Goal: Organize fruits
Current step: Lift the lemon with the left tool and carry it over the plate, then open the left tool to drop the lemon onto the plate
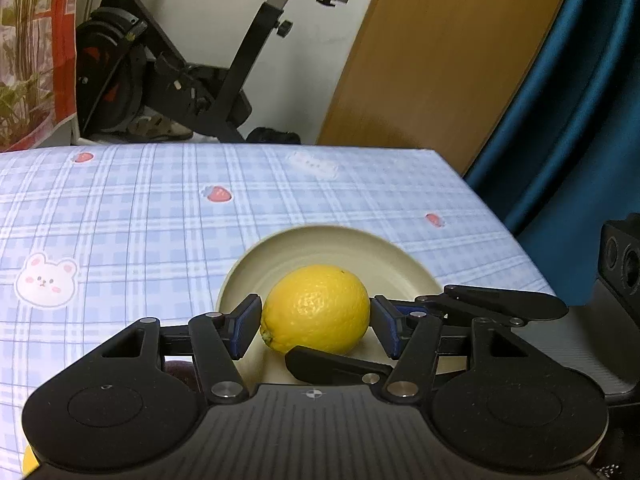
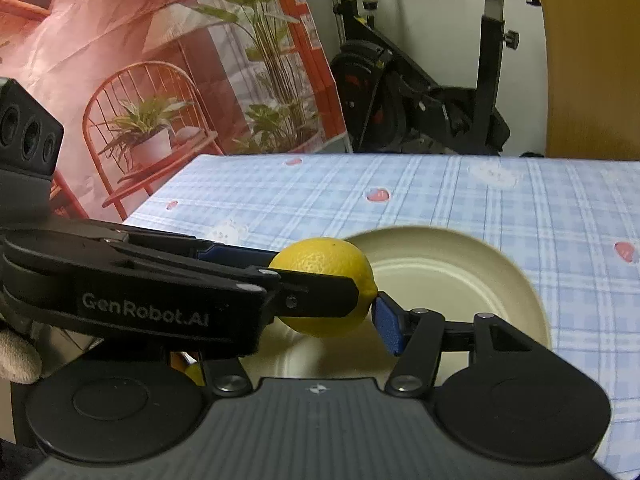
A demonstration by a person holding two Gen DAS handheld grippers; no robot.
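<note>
Tabletop (image 1: 160,208) under blue checked cloth, carrying a cream plate (image 1: 280,256) near the front edge. Lemon (image 1: 316,308) hangs just over the plate, apparently so it can be set there. Left tongs (image 1: 316,320) clamped on the lemon's two ends. Right tongs (image 2: 324,304) come in crosswise; one blue pad (image 2: 386,326) meets the lemon's tip, the other hidden, so their grip: cannot tell.

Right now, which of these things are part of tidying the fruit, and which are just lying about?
Part of the job:
- lemon, gripped by both the left gripper and the right gripper
- cream plate beneath it

Just there:
- checked tablecloth
- exercise bike
- plant backdrop
- blue curtain
</note>
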